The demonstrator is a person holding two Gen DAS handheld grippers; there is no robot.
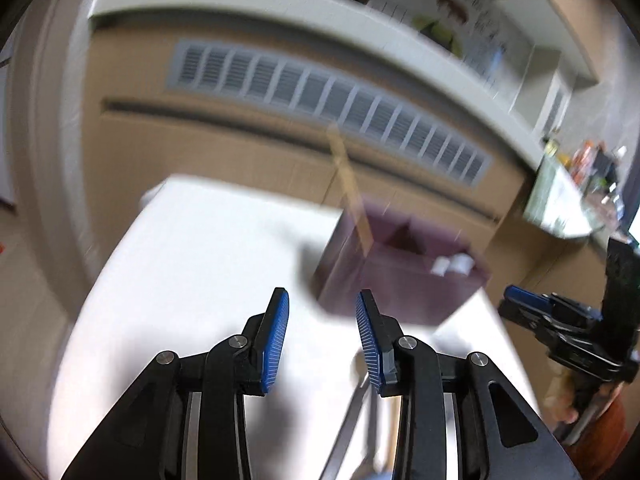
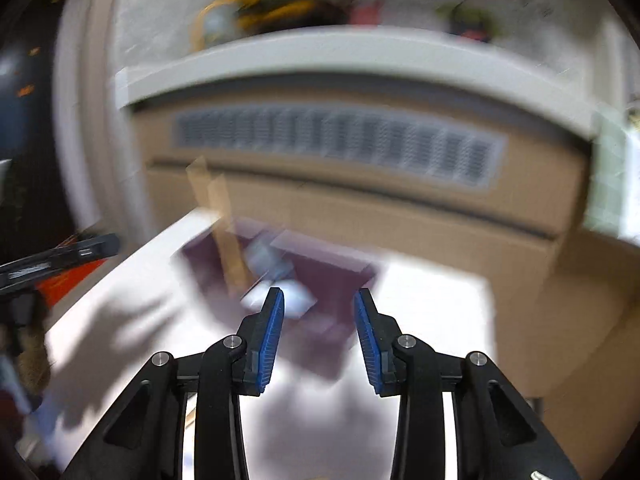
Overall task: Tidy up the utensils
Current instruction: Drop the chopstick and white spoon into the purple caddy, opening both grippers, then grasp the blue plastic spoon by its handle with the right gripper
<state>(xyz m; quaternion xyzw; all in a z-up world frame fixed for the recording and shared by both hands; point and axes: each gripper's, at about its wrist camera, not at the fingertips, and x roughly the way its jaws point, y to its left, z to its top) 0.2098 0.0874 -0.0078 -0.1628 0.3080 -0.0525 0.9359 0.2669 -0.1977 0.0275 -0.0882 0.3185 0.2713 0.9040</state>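
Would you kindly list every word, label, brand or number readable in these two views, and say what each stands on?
No text can be read in either view.
White poster with cartoon figures: dark marks that may be writing, too blurred to read.
Dark purple utensil box: a small white patch, no legible lettering.

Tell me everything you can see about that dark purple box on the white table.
The dark purple box is an open-topped, square-sided organizer with inner dividers forming compartments; its material is unclear through the motion blur. It stands upright on the white table, near the far edge. A long, pale wooden utensil handle leans out of one compartment, and small white items lie in another. Neither gripper touches it; the left gripper sits open just short of it.
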